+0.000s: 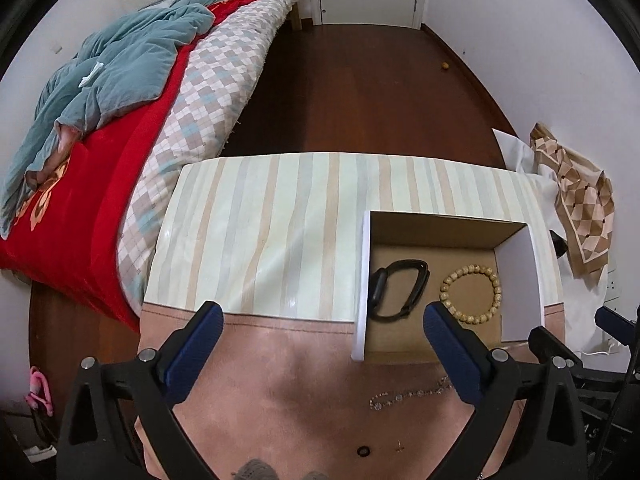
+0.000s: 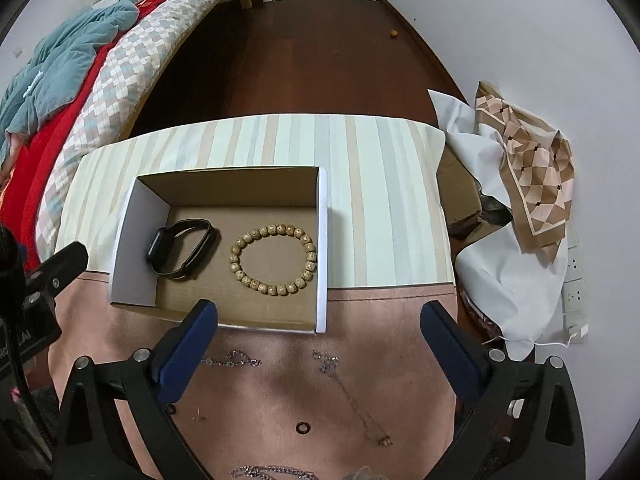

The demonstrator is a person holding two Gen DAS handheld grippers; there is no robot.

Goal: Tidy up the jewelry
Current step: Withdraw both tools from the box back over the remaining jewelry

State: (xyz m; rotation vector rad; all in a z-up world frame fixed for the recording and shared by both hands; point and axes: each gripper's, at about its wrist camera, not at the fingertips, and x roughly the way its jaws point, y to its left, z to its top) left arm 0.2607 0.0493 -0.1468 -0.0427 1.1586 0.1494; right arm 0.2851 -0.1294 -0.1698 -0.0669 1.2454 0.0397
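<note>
The left gripper [image 1: 324, 344] is spread wide and holds nothing; its right finger covers part of a beaded chain [image 1: 404, 395] on the pink surface [image 1: 280, 380]. The right gripper [image 2: 320, 344] is equally wide and empty, its left finger hiding the end of a fine chain [image 2: 234, 359]. A second chain [image 2: 352, 396] runs toward lower centre; a chunkier one [image 2: 272, 471] is cut off by the bottom edge. Beyond, the open cardboard box [image 2: 322, 248] holds a black fitness band [image 2: 182, 249] and a wooden bead bracelet [image 2: 274, 260], apart. A small ring [image 2: 303, 427] and a tiny pendant [image 2: 197, 416] are hard to identify.
</note>
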